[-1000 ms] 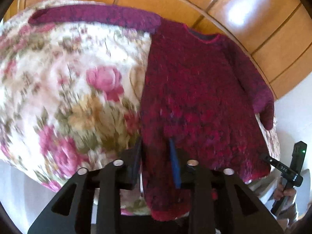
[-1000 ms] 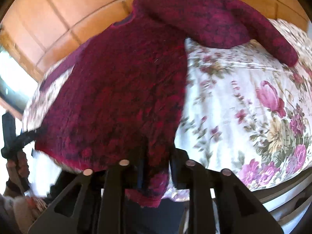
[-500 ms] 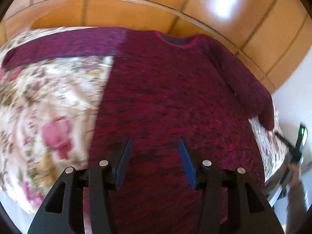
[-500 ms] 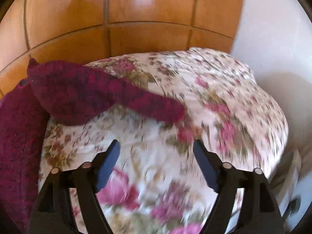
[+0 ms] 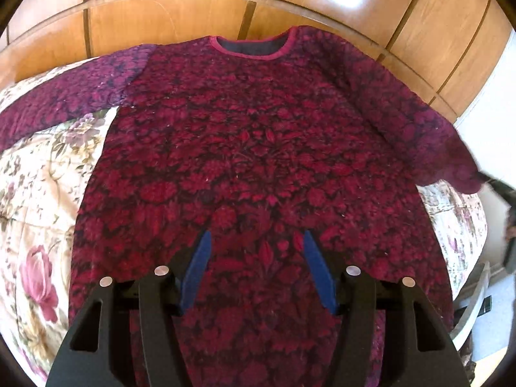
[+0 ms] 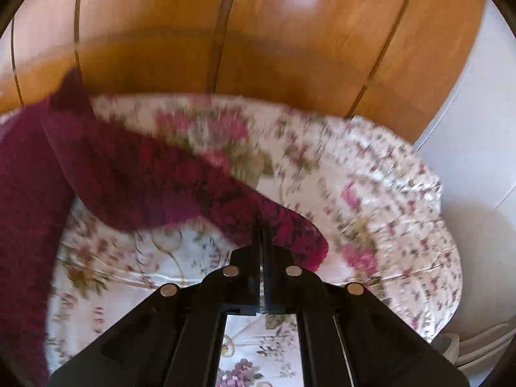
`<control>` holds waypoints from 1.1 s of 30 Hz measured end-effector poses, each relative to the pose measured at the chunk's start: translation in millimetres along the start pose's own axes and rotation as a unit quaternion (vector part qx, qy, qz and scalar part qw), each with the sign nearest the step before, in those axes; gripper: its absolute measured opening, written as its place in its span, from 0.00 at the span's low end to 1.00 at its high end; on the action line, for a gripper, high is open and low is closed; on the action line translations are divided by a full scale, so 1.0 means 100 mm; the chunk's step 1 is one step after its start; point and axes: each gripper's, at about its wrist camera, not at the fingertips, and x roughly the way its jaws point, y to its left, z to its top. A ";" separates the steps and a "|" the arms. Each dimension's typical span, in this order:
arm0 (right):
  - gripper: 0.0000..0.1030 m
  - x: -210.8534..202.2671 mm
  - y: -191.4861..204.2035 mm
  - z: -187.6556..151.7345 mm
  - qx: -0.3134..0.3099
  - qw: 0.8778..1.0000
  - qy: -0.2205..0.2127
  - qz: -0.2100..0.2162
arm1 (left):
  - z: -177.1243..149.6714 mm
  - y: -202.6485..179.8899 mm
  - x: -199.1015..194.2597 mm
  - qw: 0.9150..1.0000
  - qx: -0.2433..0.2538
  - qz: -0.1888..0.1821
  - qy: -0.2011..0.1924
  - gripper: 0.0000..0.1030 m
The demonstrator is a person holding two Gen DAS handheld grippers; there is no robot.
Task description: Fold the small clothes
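While the maroon sweater lies face-up and flat across the floral bedspread, neckline toward the wooden headboard, the left gripper hovers over its lower body, fingers spread, holding nothing. The right gripper has its fingers pinched together on the right sleeve near the cuff; that view is blurred. Judged step: carry this sleeve inward across the chest. To do it well, lift just clear, draw straight over the shoulder seam, lay flat without twisting. Bedspread beyond the cuff toward the right edge is open; the headboard stands close behind the collar. Left sleeve lies spread toward the left edge.
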 end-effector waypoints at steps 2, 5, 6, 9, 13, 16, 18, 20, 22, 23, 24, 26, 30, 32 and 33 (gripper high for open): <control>0.00 -0.15 -0.14 0.12 0.014 1.000 -0.003 0.007 | 0.03 0.02 0.05 1.000 0.003 0.003 0.001 0.57; 0.00 -0.15 -0.40 0.32 0.046 0.999 0.005 -0.012 | 0.07 0.09 0.12 1.000 -0.005 0.004 0.002 0.57; 0.00 -0.12 -0.48 0.39 0.057 0.998 0.007 -0.018 | 0.09 0.13 0.14 1.000 -0.011 0.003 0.002 0.57; 0.00 0.22 -0.77 0.60 0.093 0.994 0.029 -0.057 | 0.13 0.20 0.23 1.000 -0.027 -0.001 0.005 0.57; 0.01 0.50 -0.97 0.65 0.188 0.982 0.032 -0.011 | 0.13 0.23 0.25 1.000 -0.031 -0.001 0.003 0.57; 0.57 0.46 -0.94 0.47 0.237 0.971 0.005 0.037 | 0.12 0.23 0.25 1.000 -0.026 -0.001 0.000 0.57; 0.61 0.42 -0.87 0.27 0.262 0.963 0.010 0.063 | 0.12 0.23 0.26 1.000 -0.027 -0.004 0.000 0.59; 0.60 0.41 -0.76 -0.05 0.301 0.946 0.027 0.119 | 0.10 0.21 0.26 1.000 -0.023 -0.005 -0.002 0.61; 0.60 0.44 -0.63 -0.40 0.352 0.917 0.044 0.185 | 0.10 0.21 0.26 1.000 -0.020 -0.004 -0.003 0.64; 0.60 0.49 -0.58 -0.55 0.381 0.897 0.050 0.216 | 0.10 0.20 0.26 1.000 -0.020 -0.004 -0.004 0.65; 0.60 0.56 -0.52 -0.70 0.411 0.877 0.059 0.243 | 0.09 0.19 0.27 1.000 -0.020 -0.002 -0.006 0.66; 0.60 0.72 -0.46 -0.85 0.453 0.850 0.065 0.260 | 0.09 0.17 0.28 1.000 -0.021 0.000 -0.008 0.67; 0.59 1.15 -0.45 -0.85 0.526 0.807 0.061 0.261 | 0.09 0.16 0.28 1.000 -0.019 0.006 -0.011 0.67; 0.59 1.27 -0.44 -0.67 0.520 0.814 0.057 0.254 | 0.09 0.16 0.30 1.000 -0.019 0.006 -0.012 0.67; 0.49 1.32 -0.42 -0.56 0.510 0.821 0.059 0.251 | 0.09 0.16 0.30 1.000 -0.019 0.007 -0.012 0.67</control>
